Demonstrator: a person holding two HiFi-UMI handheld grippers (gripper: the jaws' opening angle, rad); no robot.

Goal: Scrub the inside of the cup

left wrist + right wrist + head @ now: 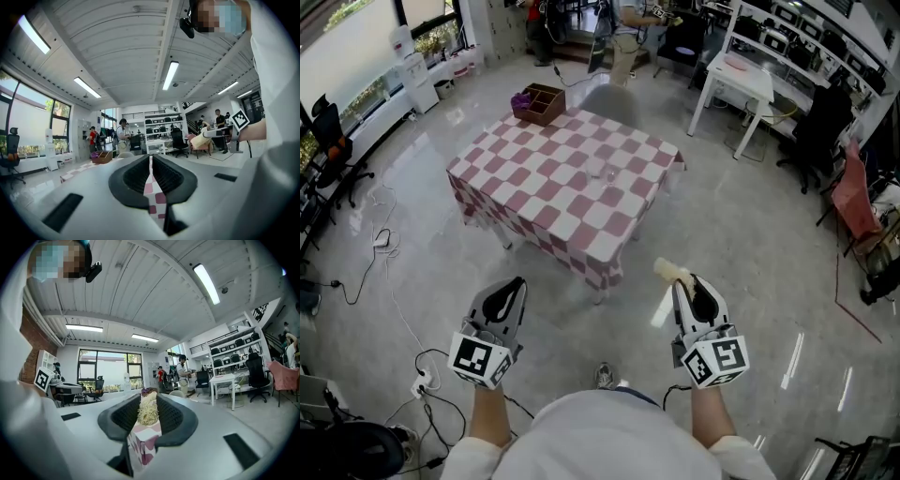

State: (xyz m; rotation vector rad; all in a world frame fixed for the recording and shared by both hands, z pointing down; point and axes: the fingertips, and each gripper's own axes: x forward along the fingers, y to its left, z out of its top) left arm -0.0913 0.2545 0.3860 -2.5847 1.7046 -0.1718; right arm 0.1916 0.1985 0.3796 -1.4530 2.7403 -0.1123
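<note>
One fibrous scrubber [149,409] (pale, stringy) | square checkered table [553,187]

The table [546,192] stands with one corner toward the person, and bare floor [581,319] lies between that corner and the person. The cloth surface is open along both near edges and around the left corner. A clear cup [610,172] stands between the table centre and the right corner. A wooden box [541,103] occupies the far corner. A chair [611,101] is set against the far-right edge. Right of the table, the floor is open up to the white desk [739,77]. Cables [382,246] trail over the floor on the left. The scrubber [670,271] projects beyond the right gripper [682,283], clear of the table
</note>
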